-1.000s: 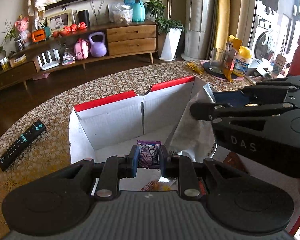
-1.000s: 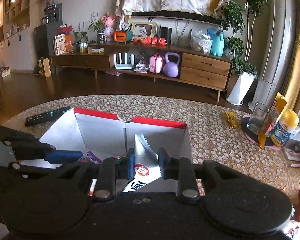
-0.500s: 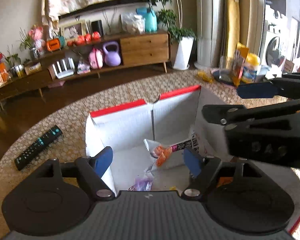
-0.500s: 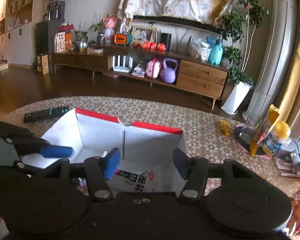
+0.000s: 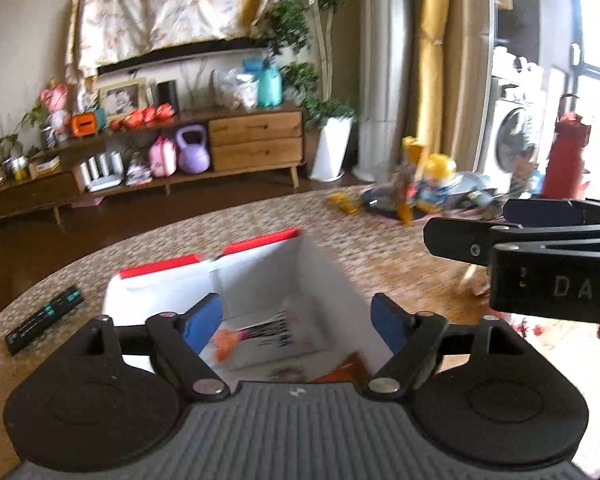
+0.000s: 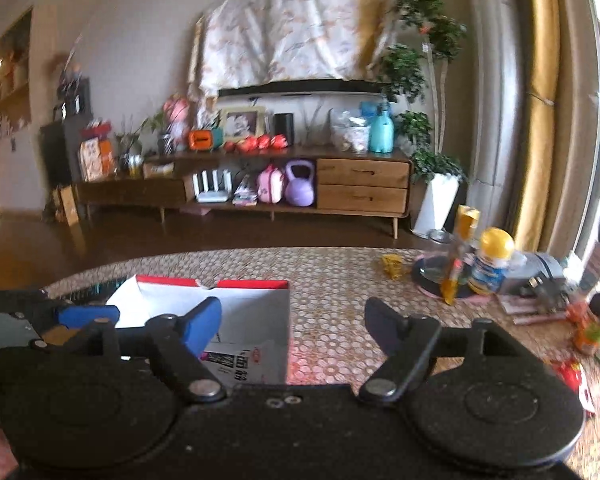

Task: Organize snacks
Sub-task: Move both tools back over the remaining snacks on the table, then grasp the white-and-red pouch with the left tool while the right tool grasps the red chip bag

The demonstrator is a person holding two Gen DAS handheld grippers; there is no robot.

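Box [image 5: 328,280]: white card, red-edged rim, open top, stood upright near table's near edge. Snack packets inside on floor: white printed pack [image 5: 276,332] lay flat, orange one [image 5: 340,372] at near wall, blurred.

Both packets out of the jaws, now inside the box [image 5: 332,280].

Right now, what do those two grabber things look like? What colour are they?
Both are black plastic. The left gripper has a grey ribbed body, two round black discs, silver screws and blue pads on its fingertips. The right gripper looks the same but with a black body; from the side it shows white letters "DAS". No cables show.
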